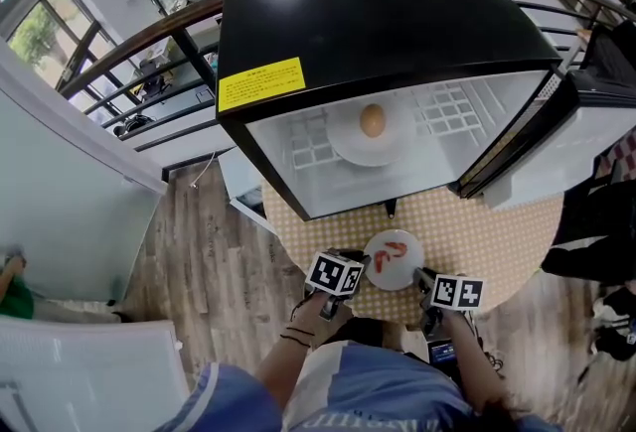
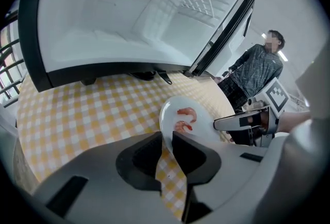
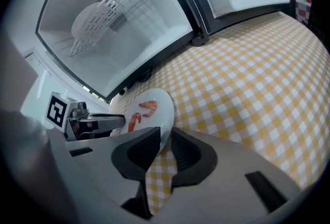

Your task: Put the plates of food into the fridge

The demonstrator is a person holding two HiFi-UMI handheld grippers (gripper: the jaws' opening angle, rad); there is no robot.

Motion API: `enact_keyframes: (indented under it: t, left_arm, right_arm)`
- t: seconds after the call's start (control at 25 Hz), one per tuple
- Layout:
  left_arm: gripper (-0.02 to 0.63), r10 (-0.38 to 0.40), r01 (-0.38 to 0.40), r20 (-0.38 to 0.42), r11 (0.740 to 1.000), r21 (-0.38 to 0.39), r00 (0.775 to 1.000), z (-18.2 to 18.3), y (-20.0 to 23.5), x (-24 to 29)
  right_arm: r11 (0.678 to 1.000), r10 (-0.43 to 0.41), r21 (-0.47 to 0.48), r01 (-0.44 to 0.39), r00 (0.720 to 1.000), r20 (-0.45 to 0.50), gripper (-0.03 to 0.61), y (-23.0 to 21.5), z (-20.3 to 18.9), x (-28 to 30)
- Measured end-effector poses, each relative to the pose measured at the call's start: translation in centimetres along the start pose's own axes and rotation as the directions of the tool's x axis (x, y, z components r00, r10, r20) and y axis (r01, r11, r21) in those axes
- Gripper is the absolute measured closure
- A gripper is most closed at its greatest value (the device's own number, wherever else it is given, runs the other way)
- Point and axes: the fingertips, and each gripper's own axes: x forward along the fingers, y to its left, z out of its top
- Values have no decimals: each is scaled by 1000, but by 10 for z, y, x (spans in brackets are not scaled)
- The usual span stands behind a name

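Note:
A small white plate (image 1: 394, 259) with two shrimps on it is over the near edge of the yellow-checked table (image 1: 497, 236). My left gripper (image 1: 366, 263) is shut on its left rim and my right gripper (image 1: 424, 276) on its right rim. In the left gripper view the rim of the plate (image 2: 188, 117) sits pinched in my left gripper (image 2: 167, 139). The right gripper view shows the same of the plate (image 3: 149, 109) and my right gripper (image 3: 166, 138). Behind stands the black fridge (image 1: 378, 23), open, with a second plate (image 1: 366, 144) carrying a round brown food (image 1: 373, 120) on its wire shelf.
The fridge door (image 1: 596, 112) swings open to the right. A person in a dark shirt (image 2: 255, 71) stands to the right of the table. Wooden floor (image 1: 199, 261) lies to the left, with a railing (image 1: 139, 53) beyond it.

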Motion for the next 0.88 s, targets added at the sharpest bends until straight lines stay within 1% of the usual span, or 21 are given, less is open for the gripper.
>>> enact_keyframes:
  t: [0.12,0.2,0.32,0.36,0.44,0.52,0.6,0.72,0.88]
  left_arm:
    - [540,0,0,-1,1000,-10,1000,0,-1,0]
    - [541,-5,4,-19,1000,-21,1000,-2,-1,-1]
    - [541,16,-16,-43,1000,15,999,-6,-1,-3]
    - [541,26,-24,-45,999,33,999,-7,-1,-4]
    - [541,34,-32,-37,998,47,999,-8,-3,-7]
    - [548,32,-32,-19,999,30,999,-7,-4,-12]
    - [549,35,-35,13,999,12,999,-3,-4,-17]
    - [551,54,-55,70,998,13,996,11,-3,-28]
    - [551,86,-91,136,995,31,987,37,1,-42]
  right_arm:
    - [998,10,64,-11,1000,7,509,0,-1,0]
    - [992,26,124,-28,999,21,520,0,1,-2]
    - [971,74,222,-85,996,58,540,5,8,-7]
    - [969,83,227,-96,995,63,541,7,9,-8]
    - [975,81,200,-92,995,60,543,9,10,-11]
    - [980,78,179,-87,995,60,543,12,11,-13]
    - [977,91,186,-103,993,71,543,17,14,-16]
    - [974,114,183,-131,989,97,543,25,25,-19]
    - [979,136,137,-154,982,128,543,36,53,-18]
